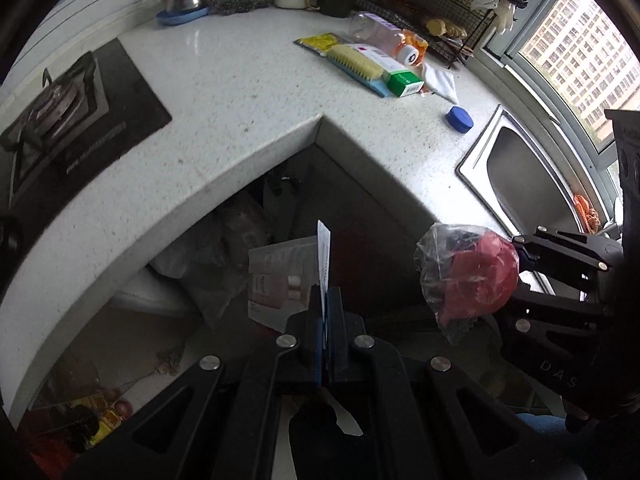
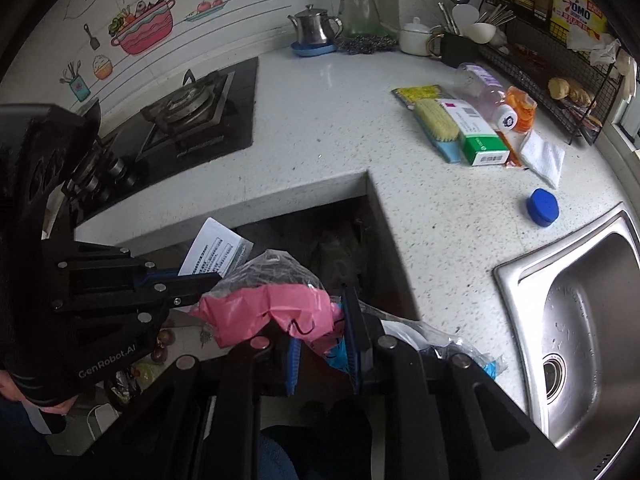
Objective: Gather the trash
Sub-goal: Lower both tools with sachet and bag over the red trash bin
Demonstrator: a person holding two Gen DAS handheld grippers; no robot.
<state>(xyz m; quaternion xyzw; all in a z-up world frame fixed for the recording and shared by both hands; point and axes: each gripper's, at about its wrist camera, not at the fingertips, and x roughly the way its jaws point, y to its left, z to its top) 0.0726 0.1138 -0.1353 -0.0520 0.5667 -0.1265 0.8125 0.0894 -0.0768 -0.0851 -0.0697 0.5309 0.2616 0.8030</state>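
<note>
The left gripper [image 1: 325, 320], low in the middle of the left wrist view, has its jaws pinched all the way together on a thin white printed paper slip [image 1: 323, 258] that sticks straight up. The right gripper [image 2: 322, 344], low in the middle of the right wrist view, has its jaws only a little way apart, squeezing a crumpled clear plastic bag with pink wrapping inside [image 2: 272, 304]. Both bits of trash hang over the dark gap under the corner of the white speckled stone counter [image 1: 240, 92], with the bag to the right of the slip in the left view. I cannot see a bin, so I cannot tell where the drop spot is. The step looks like carrying both pieces off to throw away. To do it well, keep both grips tight until each piece is right over the bin, then let go one at a time. The bag is puffy and could catch on the counter edge, so keep it clear. More stuff waits in the upper right of both views: a green and white cardboard box [image 2: 482, 146], a round blue plastic cap [image 2: 543, 207] and a lying clear plastic bottle [image 2: 486, 92].
</note>
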